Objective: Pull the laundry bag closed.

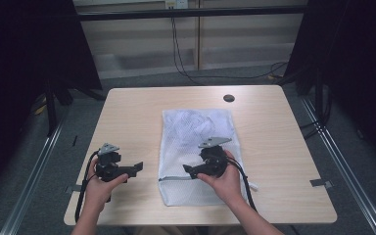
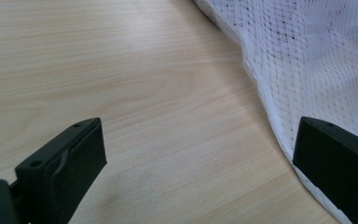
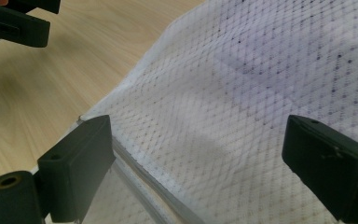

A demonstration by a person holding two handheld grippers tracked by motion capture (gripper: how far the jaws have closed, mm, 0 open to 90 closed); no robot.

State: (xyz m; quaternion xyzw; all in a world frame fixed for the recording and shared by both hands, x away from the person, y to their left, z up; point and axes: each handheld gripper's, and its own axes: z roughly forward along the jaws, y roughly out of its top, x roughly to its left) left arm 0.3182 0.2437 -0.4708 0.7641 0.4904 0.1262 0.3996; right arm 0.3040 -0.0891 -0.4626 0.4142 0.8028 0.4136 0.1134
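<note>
A white mesh laundry bag with pale cloth inside lies flat on the middle of a light wooden table, its long side running away from the person. A grey zip line crosses the bag near its closer end. The right gripper, held in the person's right hand, hovers over that closer part of the bag, pointing left; in the right gripper view its jaws stand wide apart above the mesh and zip, holding nothing. The left gripper, held in the left hand, sits over bare table just left of the bag, pointing toward it; its jaws are also wide apart and empty. A small dark round disc lies near the table's far edge.
</note>
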